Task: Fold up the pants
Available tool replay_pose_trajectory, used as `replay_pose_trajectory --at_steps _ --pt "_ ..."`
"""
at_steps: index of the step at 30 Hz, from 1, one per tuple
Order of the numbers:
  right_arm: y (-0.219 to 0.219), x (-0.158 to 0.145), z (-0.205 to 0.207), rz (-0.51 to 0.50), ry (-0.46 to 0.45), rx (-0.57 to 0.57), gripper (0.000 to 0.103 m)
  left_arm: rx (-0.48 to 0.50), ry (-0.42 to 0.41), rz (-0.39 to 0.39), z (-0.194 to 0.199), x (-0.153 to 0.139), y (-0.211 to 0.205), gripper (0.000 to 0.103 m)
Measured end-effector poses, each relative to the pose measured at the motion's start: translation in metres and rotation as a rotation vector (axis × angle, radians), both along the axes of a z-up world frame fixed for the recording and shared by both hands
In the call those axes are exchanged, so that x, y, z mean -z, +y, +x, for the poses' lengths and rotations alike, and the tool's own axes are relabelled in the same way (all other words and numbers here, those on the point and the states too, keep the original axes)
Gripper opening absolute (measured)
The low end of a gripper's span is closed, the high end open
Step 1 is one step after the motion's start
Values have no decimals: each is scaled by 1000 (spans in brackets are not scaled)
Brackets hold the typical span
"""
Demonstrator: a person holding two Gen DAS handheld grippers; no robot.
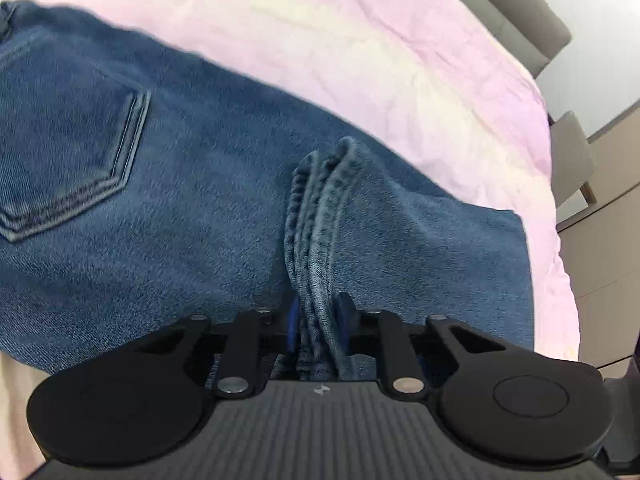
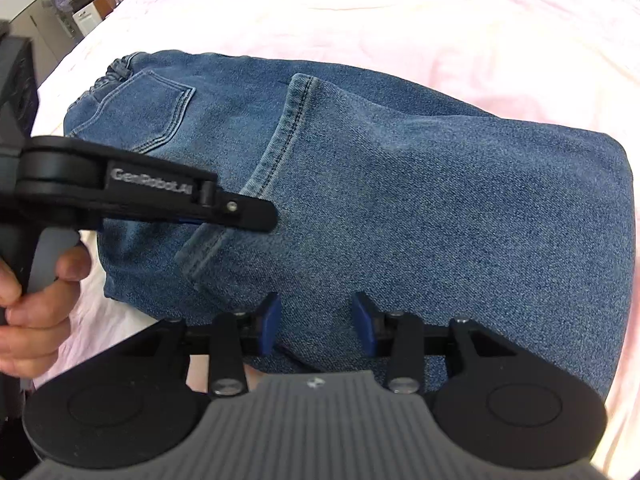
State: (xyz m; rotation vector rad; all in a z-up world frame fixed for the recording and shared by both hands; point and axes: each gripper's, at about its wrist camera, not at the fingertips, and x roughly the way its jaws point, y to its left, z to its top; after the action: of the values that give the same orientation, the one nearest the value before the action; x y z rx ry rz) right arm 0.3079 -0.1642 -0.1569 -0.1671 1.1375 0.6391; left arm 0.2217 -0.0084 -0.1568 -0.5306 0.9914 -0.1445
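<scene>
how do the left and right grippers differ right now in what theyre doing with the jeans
The left gripper has its fingers close together, pinching a bunched hem of the jeans; the right gripper has its fingers wider apart around a rounded fold of denim. In the right wrist view, the left gripper reaches in from the side over the jeans, with a hand on its handle; the right one points along the near edge. Both have blue pads and hold the same jeans on the pink sheet.

Left claw (image 1: 318, 316) pinches jeans (image 1: 192, 208) (hems).
</scene>
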Motion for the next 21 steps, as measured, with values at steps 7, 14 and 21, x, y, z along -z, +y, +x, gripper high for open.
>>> replay_pose_trajectory --at_steps 7,14,21 --pt "2 -31 5 55 -30 35 35 79 -208 117 -5 -59 -15 13" --pt "31 -42 31 97 -22 48 42 103 -137 197 18 -57 9 13" --pt "17 -40 35 11 -63 46 45 124 -56 220 18 -15 11 14"
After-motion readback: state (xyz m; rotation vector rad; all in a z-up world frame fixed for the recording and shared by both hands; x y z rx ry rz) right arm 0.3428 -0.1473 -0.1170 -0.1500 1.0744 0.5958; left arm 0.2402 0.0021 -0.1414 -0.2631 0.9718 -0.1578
